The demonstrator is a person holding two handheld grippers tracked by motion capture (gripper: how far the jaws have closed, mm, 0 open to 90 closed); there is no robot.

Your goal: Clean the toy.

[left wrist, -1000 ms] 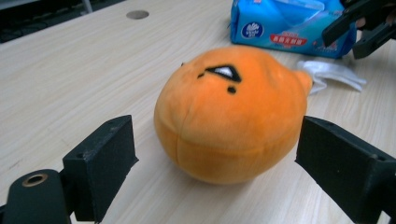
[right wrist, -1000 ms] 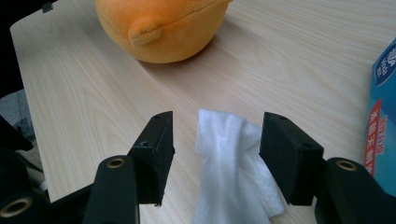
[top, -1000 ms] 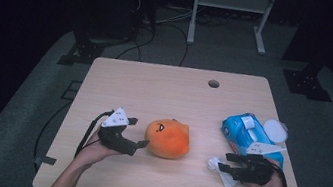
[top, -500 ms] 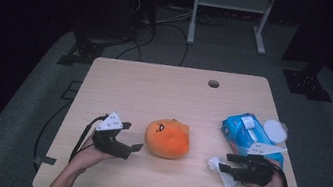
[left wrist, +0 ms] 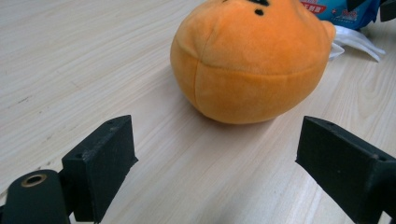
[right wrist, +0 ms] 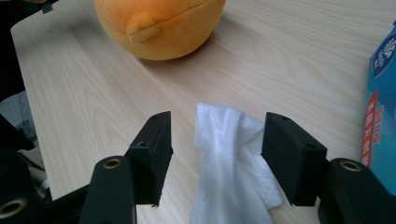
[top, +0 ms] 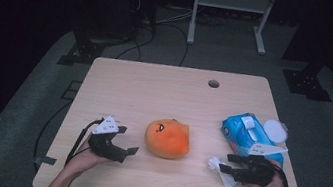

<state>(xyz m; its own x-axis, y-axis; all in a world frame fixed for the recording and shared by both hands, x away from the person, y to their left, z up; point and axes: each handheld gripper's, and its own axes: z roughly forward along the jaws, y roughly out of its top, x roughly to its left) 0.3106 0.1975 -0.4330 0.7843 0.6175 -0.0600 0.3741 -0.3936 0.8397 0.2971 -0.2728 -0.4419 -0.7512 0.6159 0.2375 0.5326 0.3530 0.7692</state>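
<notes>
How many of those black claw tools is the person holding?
2. The left gripper is at the table's near left, beside the orange plush toy; the right gripper is at the near right, over a white wipe.

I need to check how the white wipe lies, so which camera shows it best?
The right gripper view: the white wipe lies crumpled on the table between the open jaws of the right tool, close up. The high view shows it small, partly under that tool. The left gripper view catches a bit of it behind the orange plush.
</notes>
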